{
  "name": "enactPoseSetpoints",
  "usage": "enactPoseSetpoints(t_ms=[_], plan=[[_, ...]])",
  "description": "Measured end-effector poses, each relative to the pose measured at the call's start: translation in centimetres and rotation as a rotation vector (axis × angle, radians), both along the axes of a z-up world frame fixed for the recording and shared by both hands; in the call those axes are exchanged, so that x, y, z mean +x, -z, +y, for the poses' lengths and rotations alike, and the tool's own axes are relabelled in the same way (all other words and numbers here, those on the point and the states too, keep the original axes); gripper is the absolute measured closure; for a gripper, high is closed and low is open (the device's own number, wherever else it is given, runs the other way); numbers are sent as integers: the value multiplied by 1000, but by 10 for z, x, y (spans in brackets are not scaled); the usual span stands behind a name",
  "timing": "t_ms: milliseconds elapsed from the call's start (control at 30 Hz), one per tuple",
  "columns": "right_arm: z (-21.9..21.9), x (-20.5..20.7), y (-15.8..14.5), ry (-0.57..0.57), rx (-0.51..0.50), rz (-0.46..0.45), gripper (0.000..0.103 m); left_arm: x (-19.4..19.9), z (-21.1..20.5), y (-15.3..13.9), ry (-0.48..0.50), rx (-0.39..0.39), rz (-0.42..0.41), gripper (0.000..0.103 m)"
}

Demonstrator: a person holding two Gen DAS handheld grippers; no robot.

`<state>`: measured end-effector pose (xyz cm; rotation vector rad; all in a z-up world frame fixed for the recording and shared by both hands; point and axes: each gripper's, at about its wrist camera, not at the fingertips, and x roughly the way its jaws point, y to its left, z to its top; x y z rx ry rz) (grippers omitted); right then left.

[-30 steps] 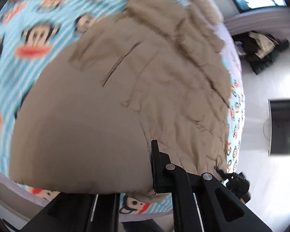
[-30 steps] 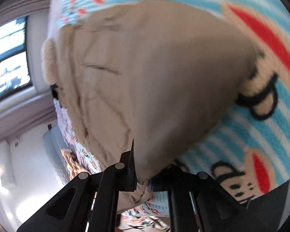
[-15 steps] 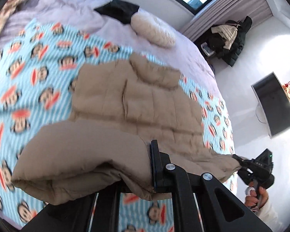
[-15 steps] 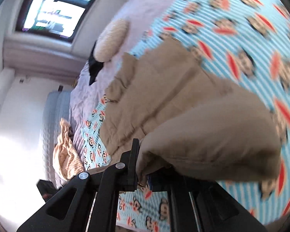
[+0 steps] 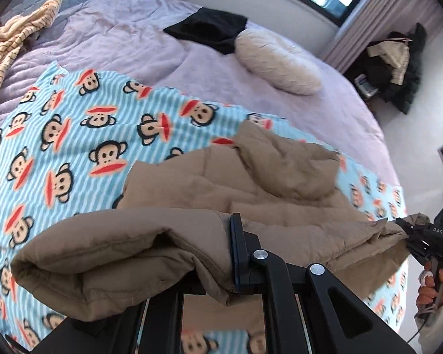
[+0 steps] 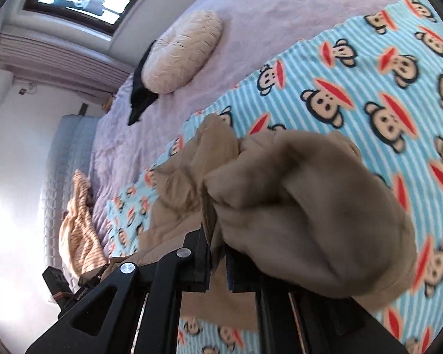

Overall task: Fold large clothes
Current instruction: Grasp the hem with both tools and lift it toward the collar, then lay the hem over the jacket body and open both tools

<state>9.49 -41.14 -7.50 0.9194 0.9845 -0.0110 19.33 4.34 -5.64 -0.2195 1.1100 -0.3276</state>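
A tan puffer jacket lies hood-away on the monkey-print blanket. Its near edge is lifted off the bed and hangs stretched between both grippers. My left gripper is shut on one end of that edge, with fabric bulging over its left finger. In the left wrist view my right gripper pinches the other end at the far right, a hand on its handle. In the right wrist view the right gripper is shut on bunched jacket. The left gripper shows at lower left.
The blanket covers a lilac duvet. A cream round cushion and a black garment lie near the window end. A striped cloth sits far left. Dark clothes are piled on the floor beyond the bed.
Both grippers have risen and drawn back from the bed, carrying the jacket's near edge up with them. The right wrist has rolled. The views now take in the whole bed.
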Motion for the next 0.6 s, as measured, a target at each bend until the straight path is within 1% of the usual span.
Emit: enactPoseSetpoints(t_ms=[67,133,233,333,400,433,467,500,533,567,600], plan=[[-5,21,23,26,1,18,95,25,-4,23,-13,-5,23,91],[-11,33,45,68,10,42,95,45,-10,45,-9,-5,44,91],[-18,47,79,116,40,82,95,70,-20,81,6,15,77,91],[-20,53,97,130,59,71,94,83,-29,100,17,35,81,91],[-21,53,97,118,64,68,92,82,-31,97,27,48,75,90],[-21,52,93,103,61,63,85,78,-30,91,42,48,67,77],[-21,49,87,94,50,50,78,73,-27,84,50,37,46,55],[-22,45,79,87,36,35,57,65,-22,75,58,19,17,42],[-22,39,66,77,10,13,39,56,-17,66,60,23,-16,21],[-21,33,55,68,-15,-6,38,50,-13,58,60,38,-45,17],[-19,29,47,52,-39,-22,38,42,-9,50,62,59,-80,17]])
